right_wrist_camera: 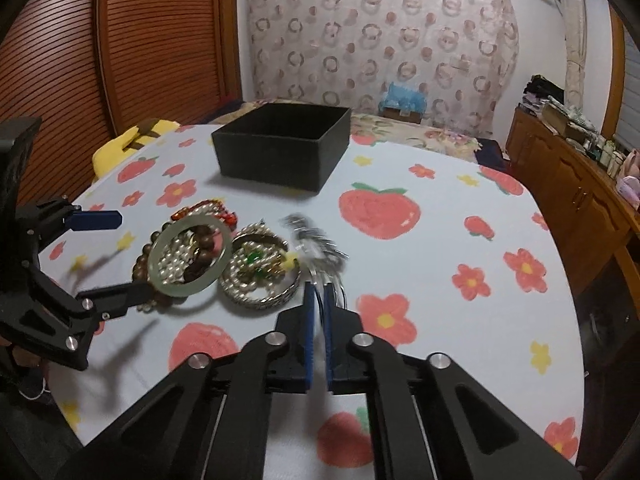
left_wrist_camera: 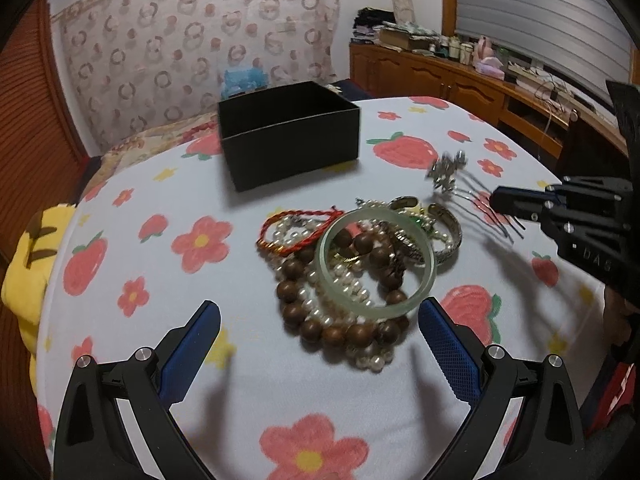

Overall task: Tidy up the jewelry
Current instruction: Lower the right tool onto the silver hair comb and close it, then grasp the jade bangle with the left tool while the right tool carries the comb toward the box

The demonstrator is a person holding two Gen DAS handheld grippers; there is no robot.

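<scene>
A heap of jewelry lies mid-table: a pale green jade bangle (left_wrist_camera: 374,260) (right_wrist_camera: 190,256), a brown wooden bead bracelet (left_wrist_camera: 320,320), pearl strands, a red cord bracelet (left_wrist_camera: 296,224) and a silver cuff (left_wrist_camera: 450,236) (right_wrist_camera: 260,296). My left gripper (left_wrist_camera: 320,312) (right_wrist_camera: 120,256) stands open at the near side of the heap, its blue pads on either side of the bangle's edge, gripping nothing. My right gripper (right_wrist_camera: 319,292) (left_wrist_camera: 496,200) is shut on the wire prongs of a silver hair comb (left_wrist_camera: 448,170) (right_wrist_camera: 308,236), held just above the cloth right of the heap.
An open black box (left_wrist_camera: 288,136) (right_wrist_camera: 280,144) stands at the far side of the table on the flower-and-strawberry cloth (left_wrist_camera: 200,240). A yellow cushion (left_wrist_camera: 28,272) sits at the left edge. Wooden cabinets (left_wrist_camera: 440,76) with clutter line the right wall.
</scene>
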